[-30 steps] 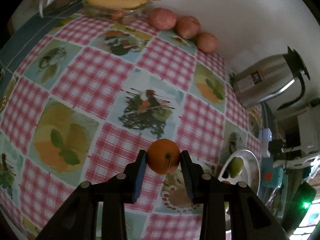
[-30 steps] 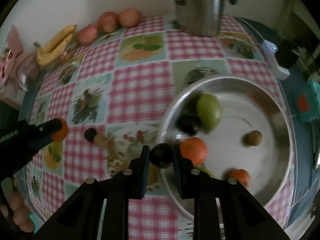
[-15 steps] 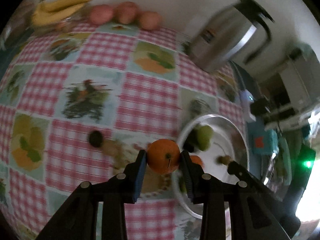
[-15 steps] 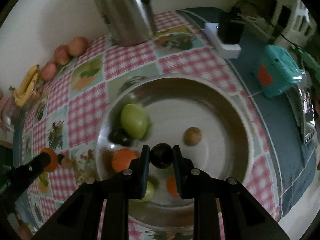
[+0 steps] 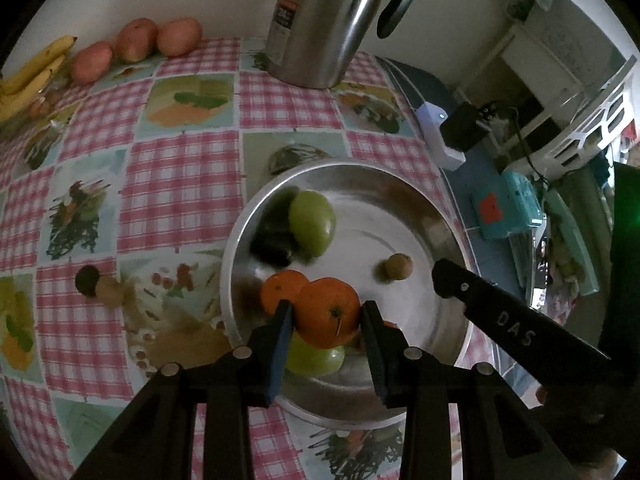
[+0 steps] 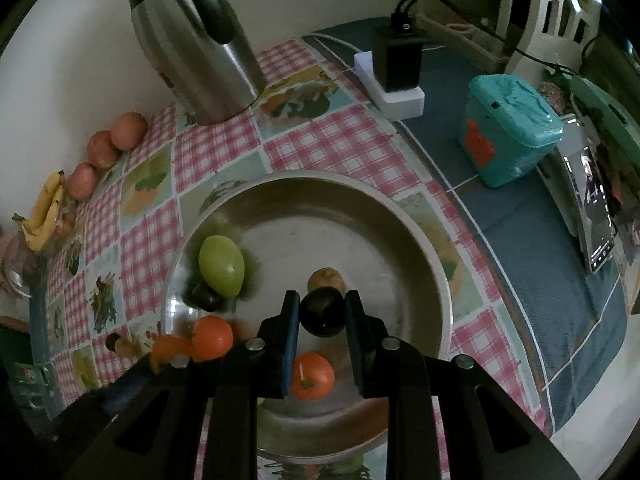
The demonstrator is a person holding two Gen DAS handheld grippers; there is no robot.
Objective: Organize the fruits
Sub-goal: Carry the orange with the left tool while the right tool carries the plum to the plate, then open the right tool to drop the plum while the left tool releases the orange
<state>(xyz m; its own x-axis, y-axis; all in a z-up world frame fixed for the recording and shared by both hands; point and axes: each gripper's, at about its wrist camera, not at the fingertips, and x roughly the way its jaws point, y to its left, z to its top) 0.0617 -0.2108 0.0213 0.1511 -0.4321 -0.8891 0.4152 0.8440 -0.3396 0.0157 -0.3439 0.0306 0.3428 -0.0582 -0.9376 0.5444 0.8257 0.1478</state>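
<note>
Orange (image 5: 327, 312) clamped in left tool (image 5: 326, 322); dark fruit (image 6: 322, 311) clamped in right tool (image 6: 322, 314), above bowl (image 6: 420, 248).

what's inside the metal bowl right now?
Lying in the metal bowl: a large green fruit, a dark fruit beside it, two oranges and a small brown fruit. Gripper fingers cover the bowl's near part; only the left wrist view shows another green fruit there.
</note>
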